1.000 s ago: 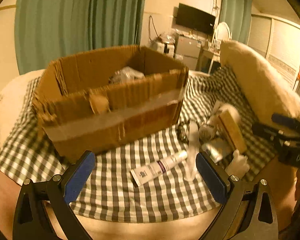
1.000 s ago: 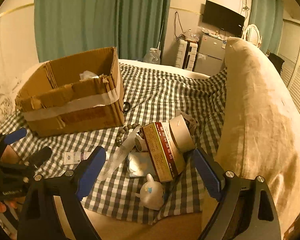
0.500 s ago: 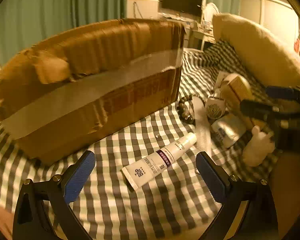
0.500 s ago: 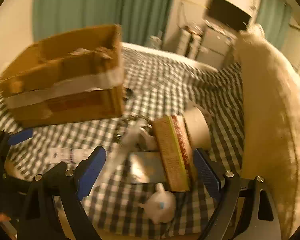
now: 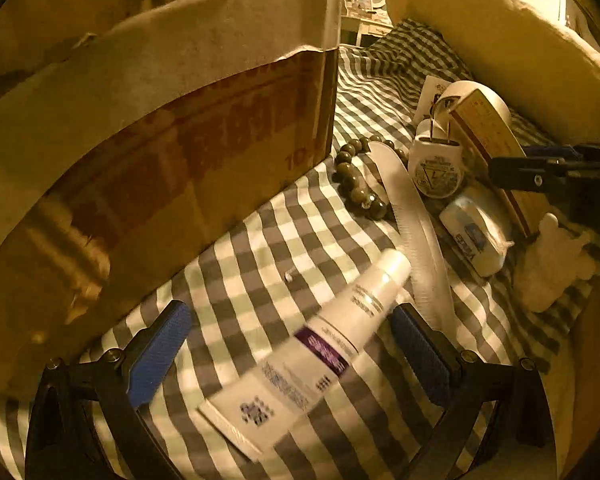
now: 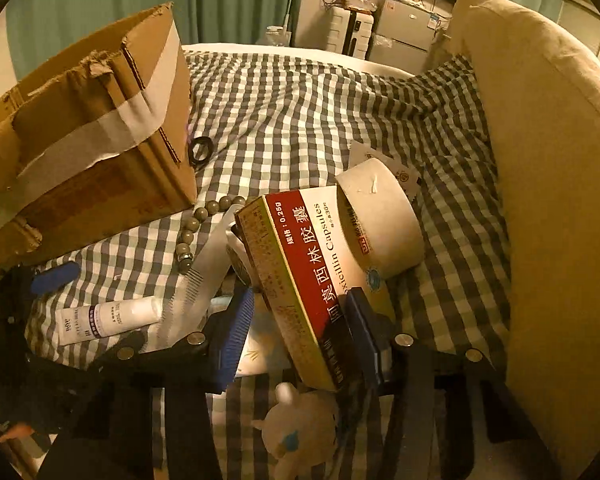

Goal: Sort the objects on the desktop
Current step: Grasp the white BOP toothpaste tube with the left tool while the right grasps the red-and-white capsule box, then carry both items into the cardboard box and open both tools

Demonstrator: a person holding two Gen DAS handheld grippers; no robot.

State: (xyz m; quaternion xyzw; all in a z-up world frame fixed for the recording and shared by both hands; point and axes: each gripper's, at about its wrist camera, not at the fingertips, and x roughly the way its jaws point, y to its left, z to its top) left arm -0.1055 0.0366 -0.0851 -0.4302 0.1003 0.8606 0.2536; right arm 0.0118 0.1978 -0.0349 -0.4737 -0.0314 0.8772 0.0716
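The right gripper (image 6: 300, 336) has just been closing its jaws; they now bracket the capsule box (image 6: 300, 280), which leans on a tape roll (image 6: 380, 216), contact on the left side unclear. The left gripper (image 5: 292, 356) holds its jaws wide open and empty, astride the cream tube (image 5: 320, 352) lying on the checked cloth (image 5: 260, 276) beside the cardboard box (image 5: 160, 140).

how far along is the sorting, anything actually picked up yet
Early. Done: nothing visibly; the brown cardboard box's inside is hidden. In hand: the right gripper, jaws just closing, flanks the red-and-white capsule carton; the open left gripper straddles the white cream tube. Left: green bead bracelet, tape roll, white figurine.
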